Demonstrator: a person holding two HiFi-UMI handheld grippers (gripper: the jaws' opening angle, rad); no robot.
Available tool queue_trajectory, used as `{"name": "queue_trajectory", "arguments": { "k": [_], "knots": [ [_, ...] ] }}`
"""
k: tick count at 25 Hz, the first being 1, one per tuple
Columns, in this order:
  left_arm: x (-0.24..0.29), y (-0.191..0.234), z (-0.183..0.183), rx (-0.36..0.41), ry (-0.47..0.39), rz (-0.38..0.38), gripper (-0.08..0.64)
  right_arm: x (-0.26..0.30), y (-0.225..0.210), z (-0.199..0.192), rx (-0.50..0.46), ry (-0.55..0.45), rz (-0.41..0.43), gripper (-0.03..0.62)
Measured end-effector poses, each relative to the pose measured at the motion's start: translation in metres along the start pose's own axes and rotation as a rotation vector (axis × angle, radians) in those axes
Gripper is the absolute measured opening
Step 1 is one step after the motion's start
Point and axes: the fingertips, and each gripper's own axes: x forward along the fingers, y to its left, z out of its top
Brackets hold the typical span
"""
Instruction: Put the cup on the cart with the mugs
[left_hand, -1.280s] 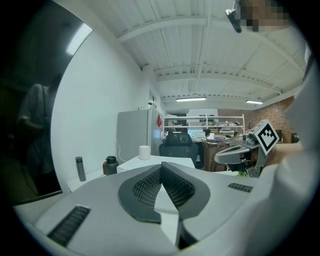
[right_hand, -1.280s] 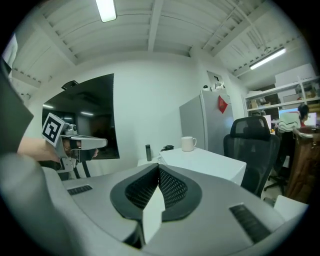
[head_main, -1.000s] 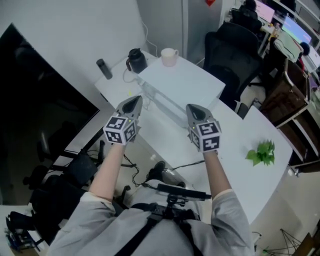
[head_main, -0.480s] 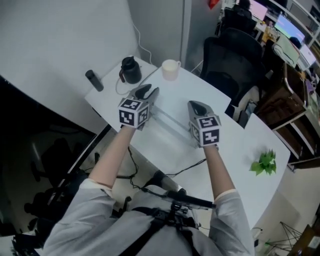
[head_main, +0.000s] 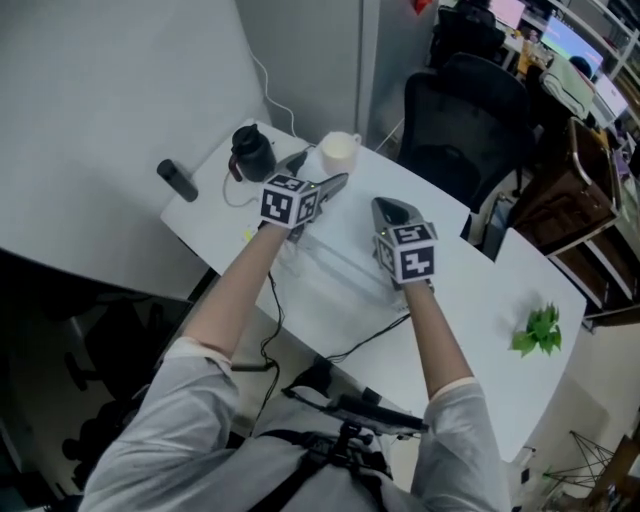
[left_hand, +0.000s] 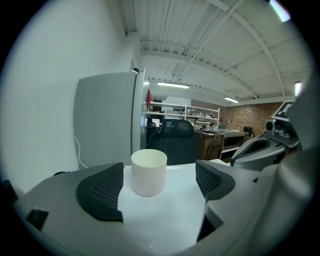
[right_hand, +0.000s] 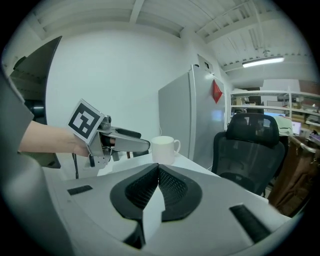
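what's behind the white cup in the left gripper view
A grey panel and a black office chair stand behind the cup. The cup covers the chair's lower left part and its own handle.

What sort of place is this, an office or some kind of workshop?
Probably an open-plan office, perhaps with a workshop side: a white desk, a black swivel chair behind it, and shelves and a brick wall farther back.

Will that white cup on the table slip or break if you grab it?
The white cup looks like smooth glazed ceramic, so probably stiff, a bit slippery, and breakable if dropped. It stands upright on a wide base, so it likely won't tip easily.
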Motion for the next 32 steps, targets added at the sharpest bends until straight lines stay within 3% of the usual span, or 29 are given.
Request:
{"name": "queue_trajectory", "arguments": {
  "k": [3, 12, 22, 25, 26, 32],
  "knots": [
    [0.021, 0.003, -0.004, 0.004, 0.022, -0.029, 0.466, 0.009, -0.005, -0.002, 0.007, 0.012, -0.014, -0.014],
    [0.07, 0.026, -0.009, -0.006, 0.05, -0.021, 0.504, 0.022, -0.02, 0.0, 0.012, 0.016, -0.076, -0.014],
    [0.1, 0.029, -0.012, 0.03, 0.08, -0.024, 0.522, 0.027, -0.028, 0.006, 0.017, -0.003, -0.079, -0.014],
    [0.104, 0.029, -0.016, 0.017, 0.091, -0.041, 0.499, 0.028, -0.03, 0.005, 0.023, -0.003, -0.08, -0.014],
    [0.103, 0.03, -0.016, 0.016, 0.09, -0.036, 0.441, 0.029, -0.031, 0.004, 0.025, -0.003, -0.08, -0.014],
    [0.1, 0.032, -0.016, 0.042, 0.08, -0.025, 0.43, 0.032, -0.031, 0.001, 0.028, 0.005, -0.08, -0.014]
  ]
}}
